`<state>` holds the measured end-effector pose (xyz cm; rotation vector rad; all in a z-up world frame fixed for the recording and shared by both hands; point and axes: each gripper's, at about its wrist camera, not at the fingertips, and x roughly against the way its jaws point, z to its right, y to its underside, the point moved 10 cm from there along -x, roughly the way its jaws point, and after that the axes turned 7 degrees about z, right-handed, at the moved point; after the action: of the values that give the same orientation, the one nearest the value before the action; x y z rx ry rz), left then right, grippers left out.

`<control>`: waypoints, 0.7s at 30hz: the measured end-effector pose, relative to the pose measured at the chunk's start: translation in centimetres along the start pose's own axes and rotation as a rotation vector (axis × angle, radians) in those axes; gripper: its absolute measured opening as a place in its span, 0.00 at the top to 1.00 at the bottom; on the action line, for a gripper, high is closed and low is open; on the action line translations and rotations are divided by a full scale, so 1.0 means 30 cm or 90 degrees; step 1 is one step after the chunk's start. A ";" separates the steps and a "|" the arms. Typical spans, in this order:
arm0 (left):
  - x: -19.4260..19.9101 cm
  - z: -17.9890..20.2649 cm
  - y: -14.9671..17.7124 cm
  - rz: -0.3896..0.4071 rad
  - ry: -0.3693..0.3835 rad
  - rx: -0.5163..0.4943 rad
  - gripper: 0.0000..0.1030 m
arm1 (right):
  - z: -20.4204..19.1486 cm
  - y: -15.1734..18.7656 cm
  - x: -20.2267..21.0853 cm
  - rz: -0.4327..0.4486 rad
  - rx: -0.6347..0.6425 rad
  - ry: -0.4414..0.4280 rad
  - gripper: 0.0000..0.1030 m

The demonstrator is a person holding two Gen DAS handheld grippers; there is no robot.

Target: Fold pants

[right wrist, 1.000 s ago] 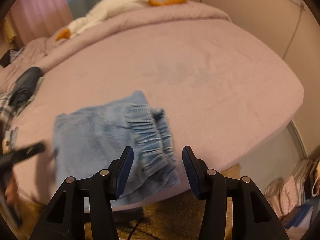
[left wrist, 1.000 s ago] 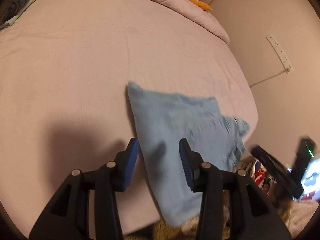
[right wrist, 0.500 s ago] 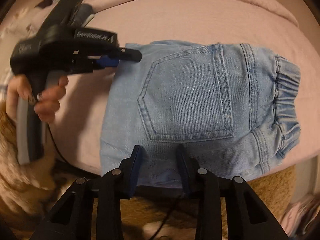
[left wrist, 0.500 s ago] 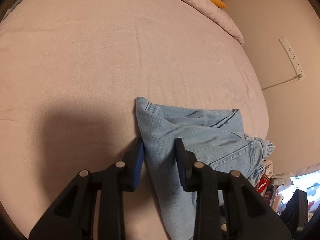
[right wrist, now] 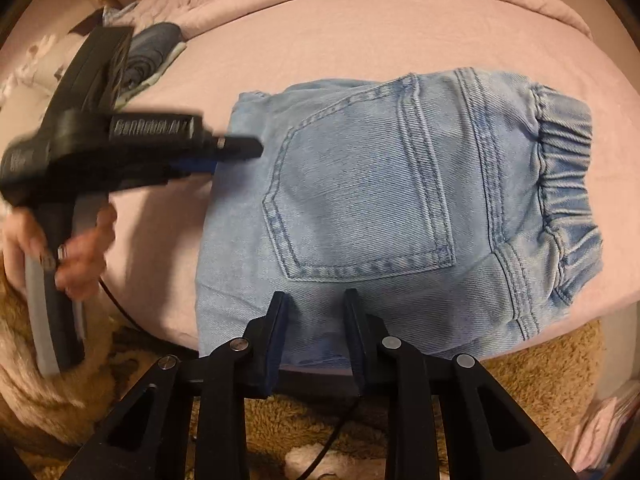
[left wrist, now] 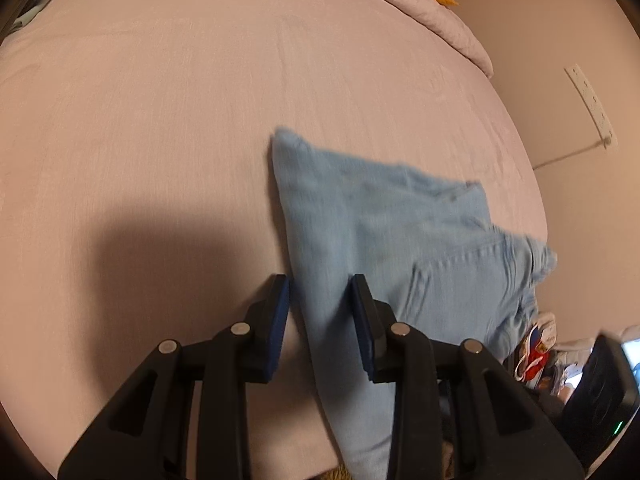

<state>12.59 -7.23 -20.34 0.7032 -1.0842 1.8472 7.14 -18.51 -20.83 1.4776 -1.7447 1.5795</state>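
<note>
Right wrist view: the folded light-blue pants (right wrist: 380,208) lie at the near edge of the pink bed (right wrist: 360,32), back pocket up and elastic waistband to the right, with the right gripper (right wrist: 314,300) parted over their near edge, gripping nothing. Only this view shows the left gripper (right wrist: 240,148) from outside, at the pants' left edge. Left wrist view, blurred: its jaws stand apart astride that edge, apparently unclamped.
</note>
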 end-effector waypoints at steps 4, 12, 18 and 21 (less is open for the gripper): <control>0.029 0.008 0.069 -0.006 0.015 0.004 0.68 | 0.035 -0.008 0.031 0.001 -0.031 -0.031 0.74; 0.073 0.055 0.248 -0.041 0.062 -0.008 0.68 | 0.134 -0.050 0.101 0.028 -0.062 0.007 0.74; 0.095 0.048 0.303 -0.054 0.077 -0.003 0.68 | 0.205 -0.077 0.163 0.062 -0.065 0.078 0.74; 0.105 0.041 0.321 -0.062 0.078 -0.003 0.68 | 0.233 -0.075 0.181 0.066 -0.078 0.090 0.74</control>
<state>2.69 -9.54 -21.15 0.6200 -0.9581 1.7809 9.47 -26.68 -17.48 1.2063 -1.8265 1.5562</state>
